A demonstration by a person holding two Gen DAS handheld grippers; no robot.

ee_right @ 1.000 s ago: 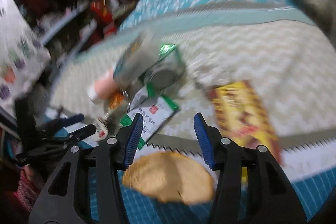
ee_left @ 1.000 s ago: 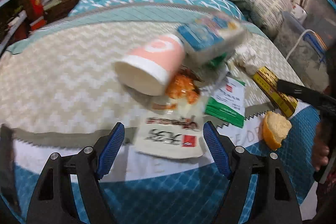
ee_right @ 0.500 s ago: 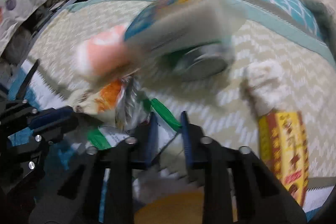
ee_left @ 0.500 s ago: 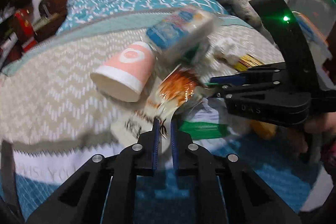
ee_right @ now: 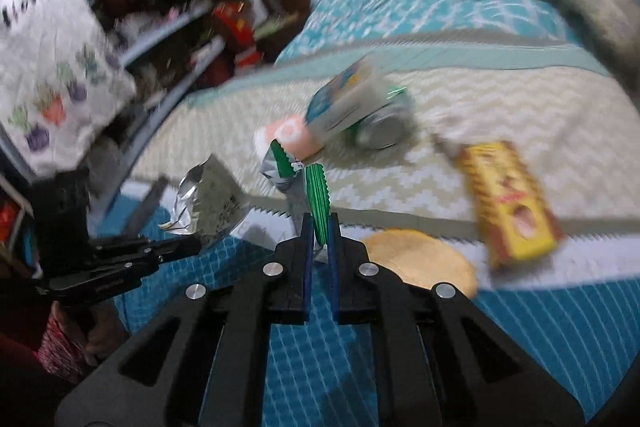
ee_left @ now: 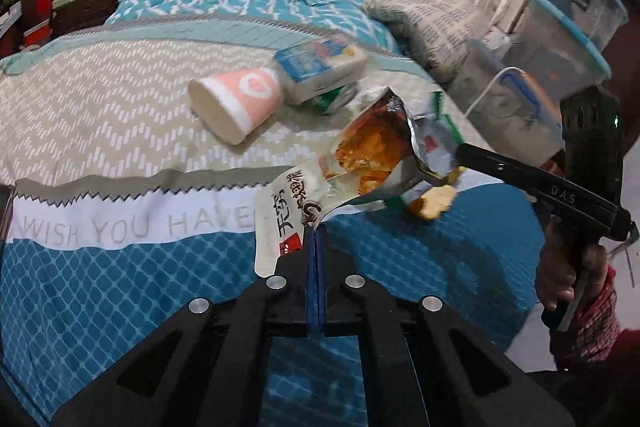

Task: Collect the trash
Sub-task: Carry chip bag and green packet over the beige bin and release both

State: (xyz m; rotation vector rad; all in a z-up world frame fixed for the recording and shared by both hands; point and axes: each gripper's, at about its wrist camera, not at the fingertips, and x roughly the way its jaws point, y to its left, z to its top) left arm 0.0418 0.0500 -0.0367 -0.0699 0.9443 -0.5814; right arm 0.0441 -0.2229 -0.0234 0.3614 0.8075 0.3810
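Observation:
My left gripper (ee_left: 315, 235) is shut on the corner of a white snack wrapper (ee_left: 288, 215) with an orange picture, and the wrapper hangs above the bed. My right gripper (ee_right: 319, 223) is shut on a green-edged foil packet (ee_right: 316, 187), which is also off the bed. In the left wrist view the right gripper (ee_left: 460, 151) comes in from the right with that packet (ee_left: 434, 143). On the bedspread (ee_left: 100, 115) lie a pink paper cup (ee_left: 236, 103), a blue and white carton (ee_left: 320, 67), a green can (ee_left: 338, 99), a yellow box (ee_right: 508, 199) and a round orange peel (ee_right: 420, 259).
A crumpled tissue (ee_right: 446, 143) lies beside the yellow box. Plastic storage bins (ee_left: 560, 27) and a folded grey blanket (ee_left: 432, 27) stand right of the bed. Cluttered shelves (ee_right: 180, 39) and a white printed bag (ee_right: 52, 67) are on the left. A person's hand (ee_left: 560, 267) holds the right gripper.
Both grippers were open over the litter a second ago; each has shut on a wrapper and raised it off the bedspread. The cup, carton and can stay put.

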